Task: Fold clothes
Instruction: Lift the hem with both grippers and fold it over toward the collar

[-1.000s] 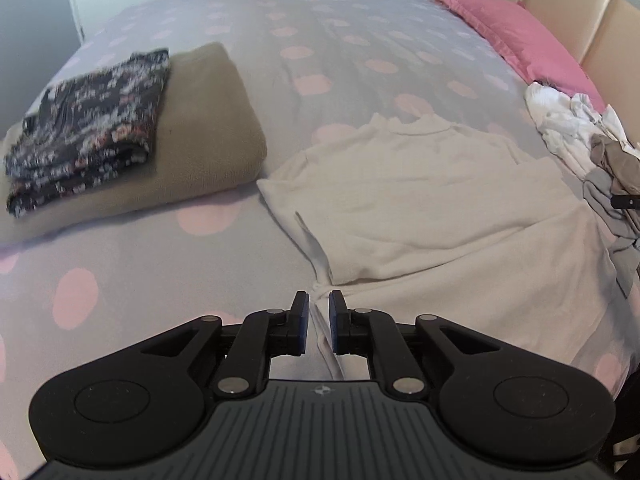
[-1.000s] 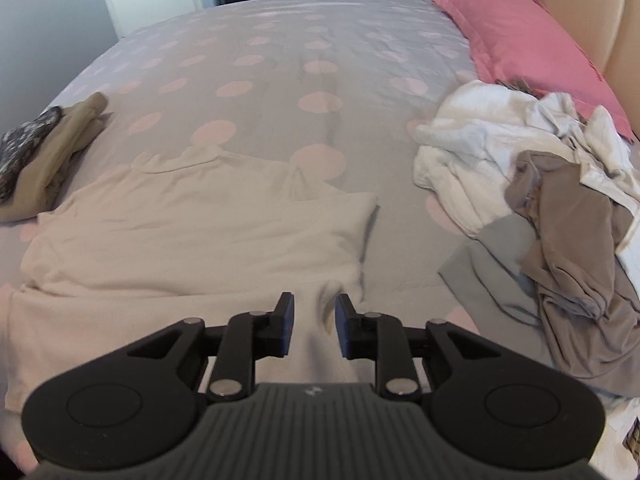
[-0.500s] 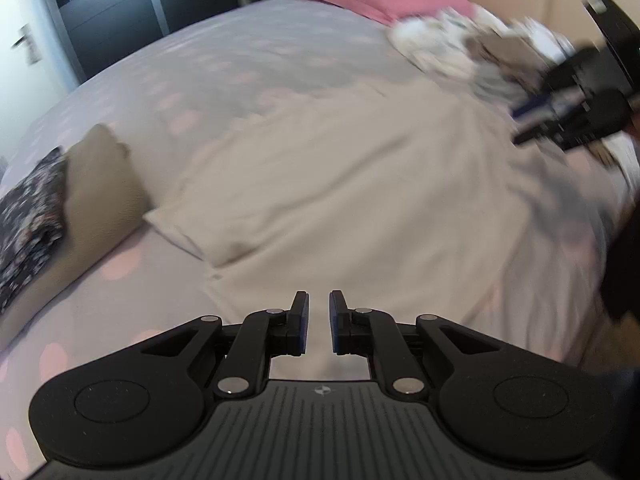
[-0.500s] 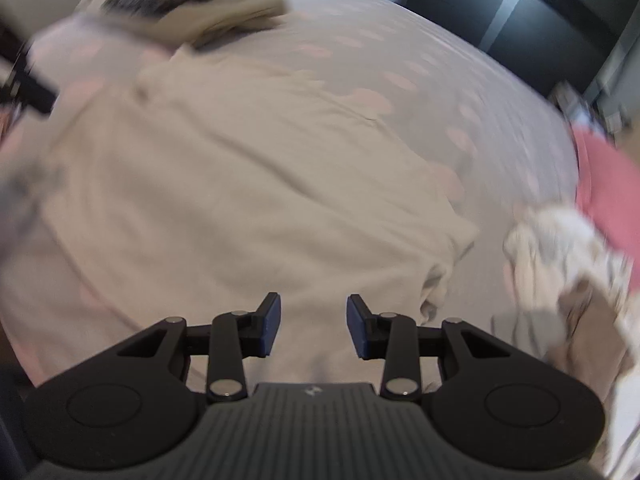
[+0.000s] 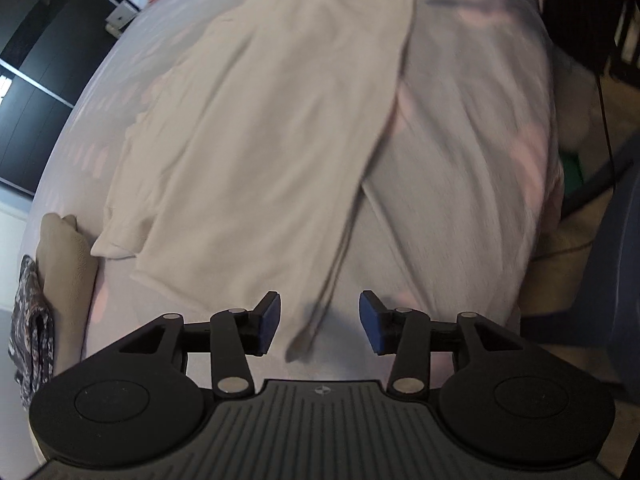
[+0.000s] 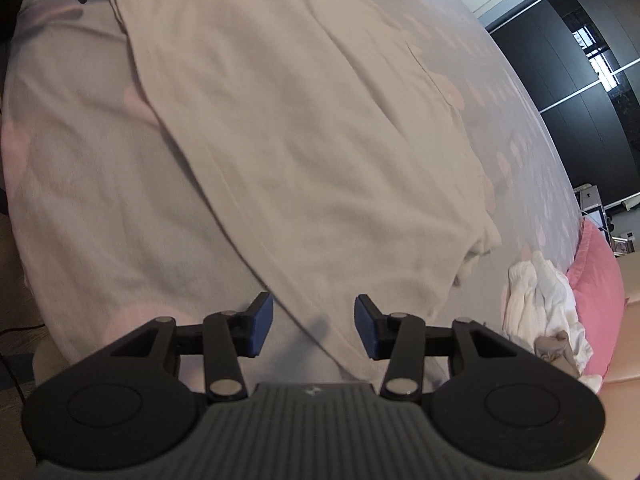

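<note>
We have the cream cotton shirt (image 5: 256,140) lying flat on the spotted grey bed (image 5: 472,152). Both the left hand-held gripper (image 5: 319,322) and right hand-held gripper (image 6: 314,325) are opening, straddling opposite hem corners untouched; next we likely pinch both.

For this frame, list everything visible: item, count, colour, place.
cream shirt: one, spread flat mid-bed
bedspread: one, grey with pink dots, under everything
folded stack: beige garment with dark floral one, at the shirt's far side from the pile
unfolded pile: white and taupe, beside pillow
pink pillow: one, at headboard
dark wardrobe: behind bed
left claw: jaws opening, shirt hem corner between them, pads clear
right claw: jaws opening, shirt edge between them, pads clear
</note>
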Demonstrator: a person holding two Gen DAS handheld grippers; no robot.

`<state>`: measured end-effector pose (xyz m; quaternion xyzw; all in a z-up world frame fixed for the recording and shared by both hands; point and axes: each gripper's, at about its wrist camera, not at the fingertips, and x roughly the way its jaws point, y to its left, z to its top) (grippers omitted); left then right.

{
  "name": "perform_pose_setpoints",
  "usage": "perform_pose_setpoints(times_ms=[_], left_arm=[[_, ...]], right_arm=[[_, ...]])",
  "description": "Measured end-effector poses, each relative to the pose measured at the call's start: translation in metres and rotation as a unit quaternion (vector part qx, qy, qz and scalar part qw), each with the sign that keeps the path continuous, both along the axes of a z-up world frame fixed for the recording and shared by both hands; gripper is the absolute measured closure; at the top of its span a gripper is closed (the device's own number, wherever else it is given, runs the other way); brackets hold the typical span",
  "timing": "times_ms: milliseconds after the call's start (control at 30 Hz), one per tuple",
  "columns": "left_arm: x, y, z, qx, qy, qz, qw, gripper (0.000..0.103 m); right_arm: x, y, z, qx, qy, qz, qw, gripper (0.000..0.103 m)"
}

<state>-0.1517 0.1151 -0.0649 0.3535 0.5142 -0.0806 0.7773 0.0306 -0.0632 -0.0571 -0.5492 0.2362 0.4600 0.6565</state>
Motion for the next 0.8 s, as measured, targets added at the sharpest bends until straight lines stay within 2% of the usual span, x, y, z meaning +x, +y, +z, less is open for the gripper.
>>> perform_pose_setpoints(times_ms=[100, 200, 300, 467, 567, 633, 733, 800], left_arm=[[-0.001, -0.005, -0.02, 0.061, 0.004, -0.023, 0.9979, 0.062], [-0.003, -0.011, -0.03, 0.094, 0.002, -0.045, 0.9946, 0.063], [-0.003, -0.015, -0.036, 0.115, -0.002, -0.051, 0.9921, 0.063], [0.005, -0.013, -0.041, 0.127, -0.012, -0.037, 0.9912, 0.079], [0.01, -0.017, -0.04, 0.13, -0.02, -0.028, 0.9909, 0.09], [0.013, -0.015, -0.036, 0.126, -0.036, -0.014, 0.9912, 0.093], [0.023, -0.005, -0.015, 0.087, -0.071, 0.036, 0.9931, 0.097], [0.031, 0.004, 0.005, 0.05, -0.101, 0.075, 0.9909, 0.097]], right_arm=[[0.004, -0.007, -0.002, 0.004, -0.003, -0.007, 1.0, 0.054], [0.008, -0.014, -0.005, 0.002, -0.014, -0.002, 1.0, 0.054], [0.012, -0.02, -0.009, -0.011, -0.036, 0.017, 0.999, 0.054], [0.016, -0.028, -0.016, -0.036, -0.071, 0.07, 0.994, 0.053], [0.01, -0.035, -0.027, -0.06, -0.092, 0.115, 0.987, 0.052], [0.004, -0.038, -0.037, -0.077, -0.115, 0.143, 0.98, 0.052], [-0.005, -0.041, -0.048, -0.076, -0.158, 0.18, 0.968, 0.051], [-0.01, -0.041, -0.051, -0.066, -0.176, 0.197, 0.962, 0.052]])
